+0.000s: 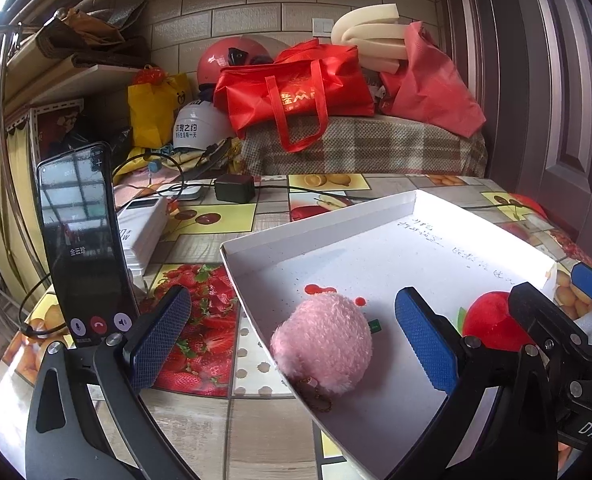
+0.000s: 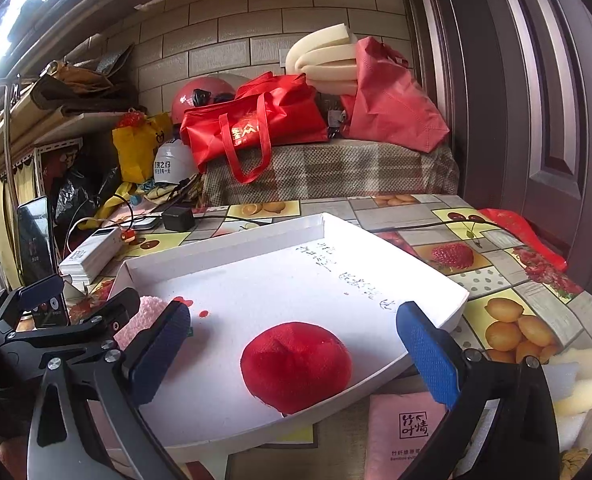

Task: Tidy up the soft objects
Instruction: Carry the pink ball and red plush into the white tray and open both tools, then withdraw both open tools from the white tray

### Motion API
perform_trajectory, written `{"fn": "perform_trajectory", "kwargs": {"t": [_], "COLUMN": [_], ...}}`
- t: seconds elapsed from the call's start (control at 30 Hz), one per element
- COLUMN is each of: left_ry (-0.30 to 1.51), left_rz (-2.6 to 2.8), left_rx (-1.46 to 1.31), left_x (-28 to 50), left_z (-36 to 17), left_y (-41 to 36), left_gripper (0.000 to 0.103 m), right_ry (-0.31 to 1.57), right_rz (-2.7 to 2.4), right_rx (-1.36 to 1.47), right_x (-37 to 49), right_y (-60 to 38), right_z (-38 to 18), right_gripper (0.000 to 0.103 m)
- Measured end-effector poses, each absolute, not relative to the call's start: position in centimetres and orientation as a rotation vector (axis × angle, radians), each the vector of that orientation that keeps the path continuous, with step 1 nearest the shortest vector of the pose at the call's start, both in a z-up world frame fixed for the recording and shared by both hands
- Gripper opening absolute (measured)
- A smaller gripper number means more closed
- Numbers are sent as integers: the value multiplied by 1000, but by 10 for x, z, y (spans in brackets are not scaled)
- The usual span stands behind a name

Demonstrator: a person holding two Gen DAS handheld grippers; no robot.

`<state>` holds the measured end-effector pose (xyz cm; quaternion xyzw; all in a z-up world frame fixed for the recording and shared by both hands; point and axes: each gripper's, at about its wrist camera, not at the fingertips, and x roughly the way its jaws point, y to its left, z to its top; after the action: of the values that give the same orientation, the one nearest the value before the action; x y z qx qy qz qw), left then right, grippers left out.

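Resting inside the shallow white box (image 1: 376, 248), near its front-left wall: the pink plush ball (image 1: 323, 343), with a small gold keychain (image 1: 314, 394) trailing from its underside toward the box edge. Lying further right in the same box, close to the front rim: the red plush ball (image 2: 296, 366), well apart from the pink one. Straddling the pink plush with fingers spread wide and touching nothing: the left gripper (image 1: 291, 340), its left finger out over the tablecloth and its right finger over the box floor. Hanging equally wide around the red plush, gripping nothing: the right gripper (image 2: 291, 354), with its right finger past the box's front-right corner. Marked on the box floor: 3 red spots and lines of handwriting. Crowding the fruit-print tablecloth (image 1: 199, 216) left of the box: a propped phone (image 1: 83, 248) showing a call screen, a white power bank (image 1: 141, 228), a black charger (image 1: 235, 187) and tangled cables. Sitting just right of the box in the right wrist view: a pink packet (image 2: 404, 436) and pale foam pieces (image 2: 584, 380). Stacked behind the table on a plaid-covered surface: 2 red bags (image 1: 296, 88), rolled foam (image 1: 370, 34), a red helmet (image 1: 225, 56), a white helmet (image 1: 193, 126) and a yellow bag (image 1: 151, 108).
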<state>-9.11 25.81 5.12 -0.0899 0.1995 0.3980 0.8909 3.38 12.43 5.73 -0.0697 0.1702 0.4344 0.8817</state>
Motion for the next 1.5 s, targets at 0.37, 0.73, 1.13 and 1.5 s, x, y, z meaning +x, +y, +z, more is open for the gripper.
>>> {"fn": "perform_trajectory", "kwargs": {"t": [0.37,0.73,1.13,1.5], "left_ry": [346,347,357,355], "left_rz": [864,834,824,756], "left_rx": [-167,-168,-173,-148], "left_x": [-104,-115,-126,-144], "left_z": [55,55,53,54], "left_y": [251,239,228,199], "left_gripper": [103,103,103,103], "right_ry": [299,288,292,332], "right_rz": [896,888,880,941], "right_rx": [-130,-129,-126,-153], "right_x": [28,23,15,1], "right_y": [118,109,95,75], "right_z": [60,61,61,57], "right_gripper": [103,103,103,103]}}
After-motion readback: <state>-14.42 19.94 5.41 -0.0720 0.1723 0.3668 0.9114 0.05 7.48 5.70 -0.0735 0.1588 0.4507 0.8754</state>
